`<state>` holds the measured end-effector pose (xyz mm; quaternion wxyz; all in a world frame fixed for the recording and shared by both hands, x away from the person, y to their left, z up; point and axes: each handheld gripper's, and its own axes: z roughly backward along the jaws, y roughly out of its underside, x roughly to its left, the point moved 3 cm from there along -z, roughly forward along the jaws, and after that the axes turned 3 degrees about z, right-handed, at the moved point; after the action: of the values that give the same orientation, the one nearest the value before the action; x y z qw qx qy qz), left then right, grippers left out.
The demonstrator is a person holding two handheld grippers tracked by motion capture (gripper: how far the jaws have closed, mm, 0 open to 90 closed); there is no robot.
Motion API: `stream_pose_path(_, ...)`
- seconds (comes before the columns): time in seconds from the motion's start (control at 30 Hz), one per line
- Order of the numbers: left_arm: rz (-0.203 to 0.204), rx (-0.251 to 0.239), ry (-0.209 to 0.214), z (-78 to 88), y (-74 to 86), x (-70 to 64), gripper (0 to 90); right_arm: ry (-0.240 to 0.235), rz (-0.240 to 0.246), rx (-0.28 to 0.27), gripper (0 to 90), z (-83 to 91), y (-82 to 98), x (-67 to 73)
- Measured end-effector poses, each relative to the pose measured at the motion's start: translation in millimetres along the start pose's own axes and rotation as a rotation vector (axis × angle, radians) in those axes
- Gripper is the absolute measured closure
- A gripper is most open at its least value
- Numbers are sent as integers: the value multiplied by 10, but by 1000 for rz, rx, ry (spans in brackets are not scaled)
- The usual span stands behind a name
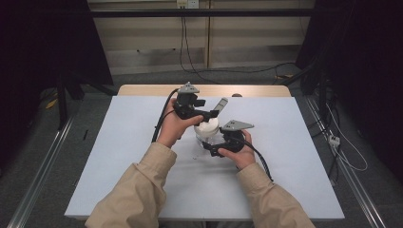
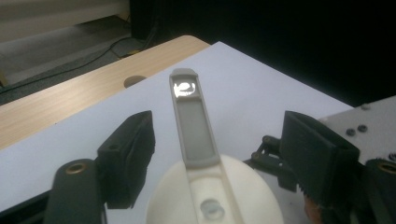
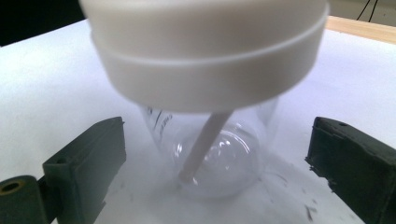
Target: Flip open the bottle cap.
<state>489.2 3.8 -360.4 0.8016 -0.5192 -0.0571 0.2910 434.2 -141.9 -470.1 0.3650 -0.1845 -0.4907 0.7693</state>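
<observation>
Nearest the person, the right gripper (image 1: 215, 151) sits low on the bench (image 1: 119, 156), just to the near right of a small clear jar (image 3: 219, 154). In the right gripper view its jaws stand apart on either side of the jar's glass body, with bare gaps between the pads and the glass, so nothing is clamped.

The jar stands upright at about the middle of the white-covered bench, closed by a white lid (image 1: 207, 127). Through the glass a pale stick or spoon stem (image 3: 205, 147) slants down from the lid to the bottom.

Just beyond, the left gripper (image 1: 208, 114) comes over the lid from the far left. Its jaws are also apart, flanking a grey flip-up handle (image 2: 192, 121) that rises tilted from the lid's top; neither pad presses on it.

Judging from this, both holds are let go and the step in hand is a re-grip or a finish of work on the lid. A next move on the lid would call for the right jaws to close on the glass to steady it, while the left jaws close squarely on the handle or the lid rim without tipping the jar.
</observation>
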Motion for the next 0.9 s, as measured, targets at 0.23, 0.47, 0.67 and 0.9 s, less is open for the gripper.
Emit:
stream_pose_path(0.23,-7,-12,15,171,113,-26,206,-5,6,3,51,171,52,5)
stream_pose_path(0.47,-26,-16,12,383,283,-20,162,-4,6,-7,53,354,91,14)
stream_pose_path(0.67,-22,-38,9,570,477,7,142,0,3,-8,57,468,133,14)
stream_pose_path(0.9,-13,-26,-7,718,703,85,126,6,7,-9,61,562,174,12)
